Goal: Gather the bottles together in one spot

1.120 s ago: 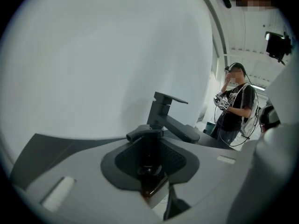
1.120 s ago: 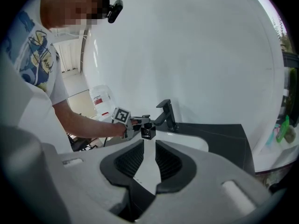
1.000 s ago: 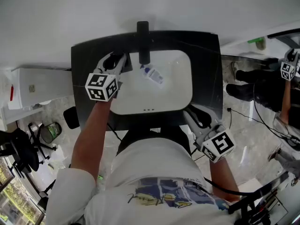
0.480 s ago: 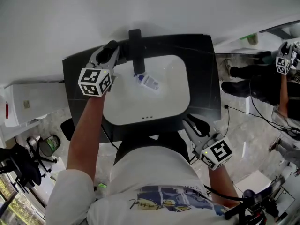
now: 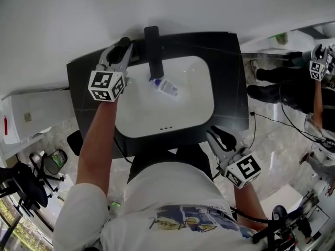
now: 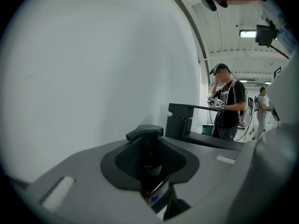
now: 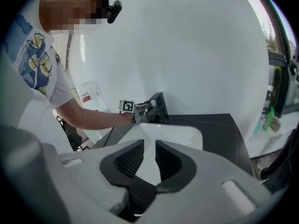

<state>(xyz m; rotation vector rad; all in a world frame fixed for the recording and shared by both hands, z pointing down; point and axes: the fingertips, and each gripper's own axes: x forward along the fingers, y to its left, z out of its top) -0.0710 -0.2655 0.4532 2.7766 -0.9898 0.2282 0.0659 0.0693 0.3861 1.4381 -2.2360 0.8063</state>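
White basin (image 5: 178,114) with one bottle (image 5: 166,87) inside; dark bottle (image 6: 150,171) in left tongs (image 5: 119,54).

White rectangular basin (image 5: 188,106) sits sunk in a black countertop (image 5: 230,82), with a black block-shaped tap (image 5: 154,51) at its rear edge, a plain white wall (image 5: 209,7) behind and a pale marbled floor (image 5: 275,158) below.

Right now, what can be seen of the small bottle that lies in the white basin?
The small bottle lies on its side on the floor of the white basin, close to the spout of the black faucet. Its body looks like pale, whitish plastic. The end nearest the faucet is blue, seemingly a cap. It lies at a slant and appears to rest on the basin alone. Any label is too small to read.
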